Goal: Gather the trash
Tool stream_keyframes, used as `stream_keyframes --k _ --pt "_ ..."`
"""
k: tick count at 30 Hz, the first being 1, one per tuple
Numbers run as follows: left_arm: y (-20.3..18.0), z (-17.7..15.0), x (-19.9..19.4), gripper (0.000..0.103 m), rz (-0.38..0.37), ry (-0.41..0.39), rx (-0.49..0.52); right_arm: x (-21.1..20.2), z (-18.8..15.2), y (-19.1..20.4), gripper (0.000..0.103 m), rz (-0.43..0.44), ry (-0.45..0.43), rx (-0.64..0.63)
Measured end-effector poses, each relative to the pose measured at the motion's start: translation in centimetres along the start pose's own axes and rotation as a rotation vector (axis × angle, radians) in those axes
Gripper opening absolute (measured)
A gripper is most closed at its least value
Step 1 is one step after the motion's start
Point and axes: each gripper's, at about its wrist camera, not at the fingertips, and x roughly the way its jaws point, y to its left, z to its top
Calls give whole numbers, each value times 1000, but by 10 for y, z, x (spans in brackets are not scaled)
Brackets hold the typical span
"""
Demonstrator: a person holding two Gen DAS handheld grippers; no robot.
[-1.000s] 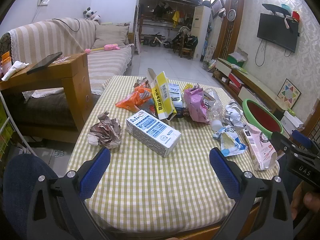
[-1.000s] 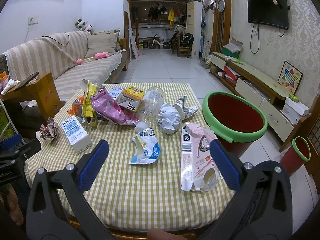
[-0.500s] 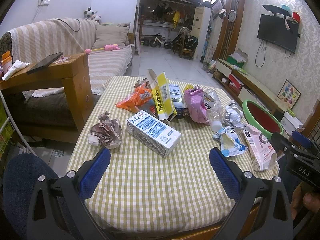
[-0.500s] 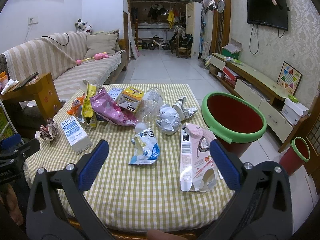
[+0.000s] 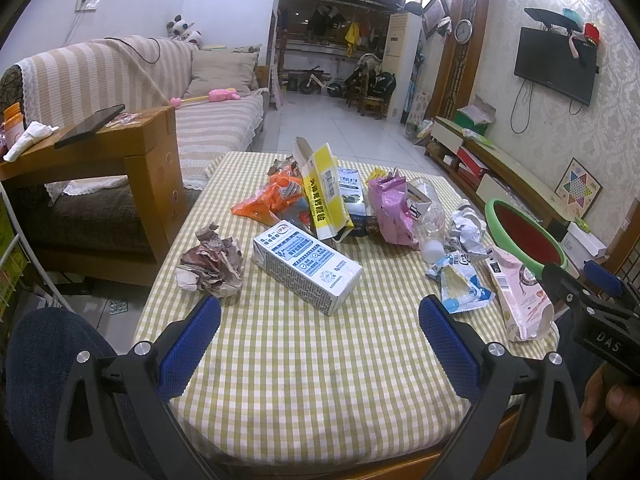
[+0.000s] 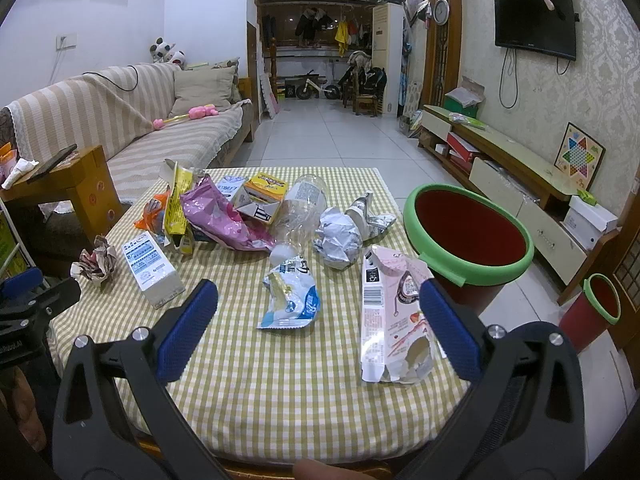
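Observation:
Trash lies scattered on a checked tablecloth (image 5: 320, 380). A white and blue milk carton (image 5: 306, 266) lies just beyond my open left gripper (image 5: 320, 328), with a crumpled brown paper ball (image 5: 212, 266) to its left. My right gripper (image 6: 318, 320) is open over the table's near edge; a blue and white wrapper (image 6: 292, 300) sits between its fingers further out, and a pink pouch (image 6: 394, 320) lies by its right finger. A red bin with a green rim (image 6: 468, 240) stands off the table's right side. Neither gripper holds anything.
Behind lie a yellow box (image 5: 326, 196), an orange wrapper (image 5: 264, 202), a pink bag (image 6: 220, 220), a clear bottle (image 6: 298, 210) and crumpled white paper (image 6: 340, 238). A wooden side table (image 5: 120, 148) and sofa stand left. A second small bin (image 6: 596, 304) sits on the floor right.
Both grippers have crept slightly forward toward the table; nothing on the table has moved and both stay open.

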Motion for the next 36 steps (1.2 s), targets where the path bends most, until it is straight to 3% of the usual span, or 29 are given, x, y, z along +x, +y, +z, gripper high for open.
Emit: stream_keyframes --k 36 --pt "0 0 0 95 -2 2 -1 4 -2 2 99 2 6 -6"
